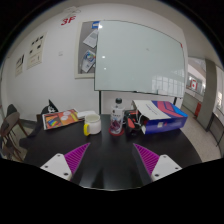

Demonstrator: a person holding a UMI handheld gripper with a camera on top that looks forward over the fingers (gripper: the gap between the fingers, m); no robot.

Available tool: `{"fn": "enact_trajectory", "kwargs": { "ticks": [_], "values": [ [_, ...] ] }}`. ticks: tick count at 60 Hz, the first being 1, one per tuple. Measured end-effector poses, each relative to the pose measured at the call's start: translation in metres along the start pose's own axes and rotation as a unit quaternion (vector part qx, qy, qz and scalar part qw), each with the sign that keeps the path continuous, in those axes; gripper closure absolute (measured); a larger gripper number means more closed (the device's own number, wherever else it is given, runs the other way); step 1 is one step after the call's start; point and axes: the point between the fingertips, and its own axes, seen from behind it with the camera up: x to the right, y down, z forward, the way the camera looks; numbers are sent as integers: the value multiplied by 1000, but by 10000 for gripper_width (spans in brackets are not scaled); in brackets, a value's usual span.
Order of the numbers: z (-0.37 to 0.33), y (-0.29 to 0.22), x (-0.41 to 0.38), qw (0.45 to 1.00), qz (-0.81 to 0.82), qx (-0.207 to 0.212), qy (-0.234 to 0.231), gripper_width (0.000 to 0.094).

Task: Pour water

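Gripper view: my tongs (110, 160) hang released and empty at lower centre over the dark worktop (105, 150). What looks like a water bottle (118, 116) stands mid-frame, a cup (92, 124) just left. I'd approach level, centring the bottle between the pads.

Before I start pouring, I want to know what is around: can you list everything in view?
Bottle: one, clear, on the table beyond the fingers, between cup and box.
Cup: one, pale yellow-white, left of the bottle.
Box: one, blue with white and red, right of the bottle.
Book: one, orange and purple cover, left of the cup.
Table: one, black, under all of these.
Whiteboard: one, white, on the wall behind.
Chair: one, dark, left of the table.
Gripper: one, pink pads, fingers open, holding nothing, short of the bottle.
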Motion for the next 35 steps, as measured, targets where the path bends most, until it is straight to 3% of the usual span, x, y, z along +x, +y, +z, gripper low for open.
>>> {"fn": "enact_trajectory", "kwargs": {
  "ticks": [16, 35],
  "values": [
    [-105, 30, -21, 999, -34, -2, 1, 88],
    [-137, 22, -28, 1000, -13, 18, 4, 91]
  ]
}}
